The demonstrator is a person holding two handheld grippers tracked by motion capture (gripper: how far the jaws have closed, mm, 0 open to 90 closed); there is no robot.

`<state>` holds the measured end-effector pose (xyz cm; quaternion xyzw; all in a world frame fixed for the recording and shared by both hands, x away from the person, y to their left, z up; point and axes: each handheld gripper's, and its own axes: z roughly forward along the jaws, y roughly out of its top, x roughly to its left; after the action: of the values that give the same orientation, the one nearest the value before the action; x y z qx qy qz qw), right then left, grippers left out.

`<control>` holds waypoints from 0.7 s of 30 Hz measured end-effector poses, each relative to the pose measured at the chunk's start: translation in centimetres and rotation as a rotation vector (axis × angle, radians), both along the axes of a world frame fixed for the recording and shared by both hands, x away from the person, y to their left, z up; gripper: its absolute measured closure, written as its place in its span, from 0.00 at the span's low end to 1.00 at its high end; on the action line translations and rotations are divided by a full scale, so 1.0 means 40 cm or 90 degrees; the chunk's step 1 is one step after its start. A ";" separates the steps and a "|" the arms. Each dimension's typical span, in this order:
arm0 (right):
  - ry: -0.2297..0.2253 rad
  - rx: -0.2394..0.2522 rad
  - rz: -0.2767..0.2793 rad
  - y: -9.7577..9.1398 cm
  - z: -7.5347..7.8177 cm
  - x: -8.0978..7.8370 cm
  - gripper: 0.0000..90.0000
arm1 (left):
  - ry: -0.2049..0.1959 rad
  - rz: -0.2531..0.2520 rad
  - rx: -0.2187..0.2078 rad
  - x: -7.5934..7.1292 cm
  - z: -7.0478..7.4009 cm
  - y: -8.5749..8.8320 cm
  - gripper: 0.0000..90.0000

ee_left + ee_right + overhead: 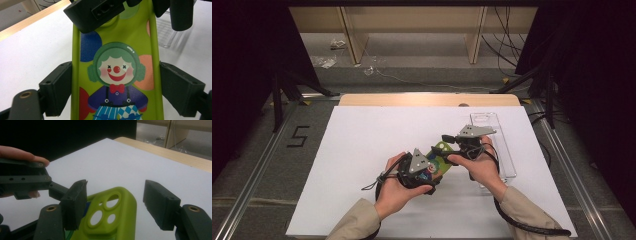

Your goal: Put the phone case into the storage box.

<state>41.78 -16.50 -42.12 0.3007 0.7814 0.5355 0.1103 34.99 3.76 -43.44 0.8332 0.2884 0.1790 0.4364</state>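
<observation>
My left gripper (428, 170) clamps the green clown phone case (117, 72) by its sides | my right gripper (115, 205) straddles its far camera end, jaws apart, pads not pressing.

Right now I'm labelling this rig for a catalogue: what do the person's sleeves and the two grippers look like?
Both sleeves are beige. The left gripper and right gripper are black, each topped by a grey three-cornered plate with small holes. Blocky black jaws show brass-coloured pivot bushings. A black cable trails from the right gripper.
</observation>
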 end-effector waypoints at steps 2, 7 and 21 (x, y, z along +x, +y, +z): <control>0.002 0.000 0.000 0.000 -0.001 0.001 0.41 | 0.000 -0.001 0.001 0.000 0.000 0.000 0.18; 0.009 0.002 0.003 0.001 -0.001 0.001 0.44 | 0.000 -0.002 0.001 0.001 -0.001 0.000 0.18; 0.035 0.013 0.008 -0.003 -0.007 0.005 0.51 | 0.000 -0.002 -0.002 0.004 -0.004 0.002 0.18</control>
<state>42.00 -16.62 -42.40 0.3112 0.7806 0.5358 0.0822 35.16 3.85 -43.59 0.8327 0.2874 0.1781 0.4384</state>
